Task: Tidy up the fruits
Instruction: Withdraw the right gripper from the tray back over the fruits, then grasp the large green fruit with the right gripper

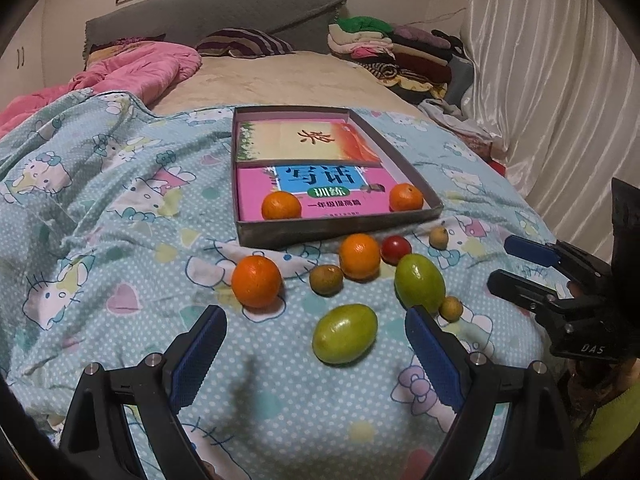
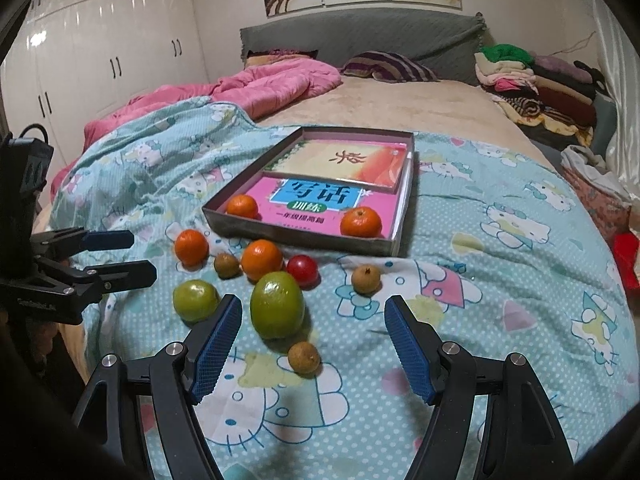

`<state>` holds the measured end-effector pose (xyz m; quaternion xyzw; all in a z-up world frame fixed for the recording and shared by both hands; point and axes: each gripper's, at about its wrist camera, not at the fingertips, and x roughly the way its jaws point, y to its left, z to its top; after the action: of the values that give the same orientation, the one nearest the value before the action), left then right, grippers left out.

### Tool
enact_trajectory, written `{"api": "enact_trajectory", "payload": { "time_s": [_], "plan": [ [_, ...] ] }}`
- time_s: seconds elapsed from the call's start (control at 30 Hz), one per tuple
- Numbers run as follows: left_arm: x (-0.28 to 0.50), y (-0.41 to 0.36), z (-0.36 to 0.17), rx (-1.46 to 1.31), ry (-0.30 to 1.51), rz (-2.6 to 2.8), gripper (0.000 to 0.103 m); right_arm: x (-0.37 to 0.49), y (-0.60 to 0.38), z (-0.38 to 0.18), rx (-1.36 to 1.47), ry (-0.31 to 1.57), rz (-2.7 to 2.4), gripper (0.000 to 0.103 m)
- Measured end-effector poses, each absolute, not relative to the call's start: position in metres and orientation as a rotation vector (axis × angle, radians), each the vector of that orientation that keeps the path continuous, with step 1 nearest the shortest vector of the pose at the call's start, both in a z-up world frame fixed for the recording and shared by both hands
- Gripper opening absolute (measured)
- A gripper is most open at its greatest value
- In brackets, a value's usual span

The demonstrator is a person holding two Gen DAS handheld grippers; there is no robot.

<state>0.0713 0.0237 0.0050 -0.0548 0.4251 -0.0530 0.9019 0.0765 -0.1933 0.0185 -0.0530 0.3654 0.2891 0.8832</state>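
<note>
Blue and dotted, the blanket [image 1: 120,240] with cartoon cats lies over the bed, and the fruit sits on it. My landmark is the grey box [image 1: 340,232], a flat tray with two books inside.

Two oranges are in the box, at its near edge: one in the left corner [image 1: 281,206] and one in the right corner [image 1: 406,197]. They rest on the pink book [image 1: 256,192].

Just in front of the box lie the other fruits. One orange [image 1: 256,282] is off to the near left of the box. Another orange [image 1: 359,256] is close to the box wall, with a red tomato [image 1: 396,249] touching or almost touching its right side. A small brown fruit [image 1: 326,279] sits between the two oranges. Another brown one [image 1: 438,237] is near the box's right corner. Farther from the box are two green fruits [image 1: 345,334] [image 1: 419,282], and a third little brown fruit [image 1: 451,308] is right next to the second green one.

My left gripper [image 1: 316,344] has its fingers [image 1: 200,356] spread wide, holding nothing. The nearer green fruit shows between them, but they do not touch it.

My right gripper [image 2: 312,344] also has its fingers spread apart and empty. The other green fruit and a brown fruit show between them, not touched.
</note>
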Motion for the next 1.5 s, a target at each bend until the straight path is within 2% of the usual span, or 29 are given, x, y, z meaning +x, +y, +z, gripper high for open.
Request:
{"api": "enact_trajectory", "payload": {
  "time_s": [0.5,0.73,1.3,1.37,1.5],
  "plan": [
    [0.068,0.02,-0.018,-0.103,0.939,-0.15,0.09,0.077,-0.185,0.003,-0.135,0.808,0.611,0.075],
    [0.07,0.017,-0.026,-0.096,0.954,-0.174,0.078,0.082,-0.183,-0.008,-0.139,0.837,0.619,0.075],
    [0.076,0.014,-0.037,-0.089,0.969,-0.202,0.067,0.103,-0.156,-0.031,-0.179,0.894,0.675,0.075],
    [0.078,0.012,-0.039,-0.086,0.972,-0.21,0.065,0.106,-0.152,-0.032,-0.186,0.898,0.685,0.065],
    [0.08,0.01,-0.04,-0.078,0.971,-0.216,0.062,0.113,-0.141,-0.035,-0.195,0.906,0.724,0.054]
  ]
}}
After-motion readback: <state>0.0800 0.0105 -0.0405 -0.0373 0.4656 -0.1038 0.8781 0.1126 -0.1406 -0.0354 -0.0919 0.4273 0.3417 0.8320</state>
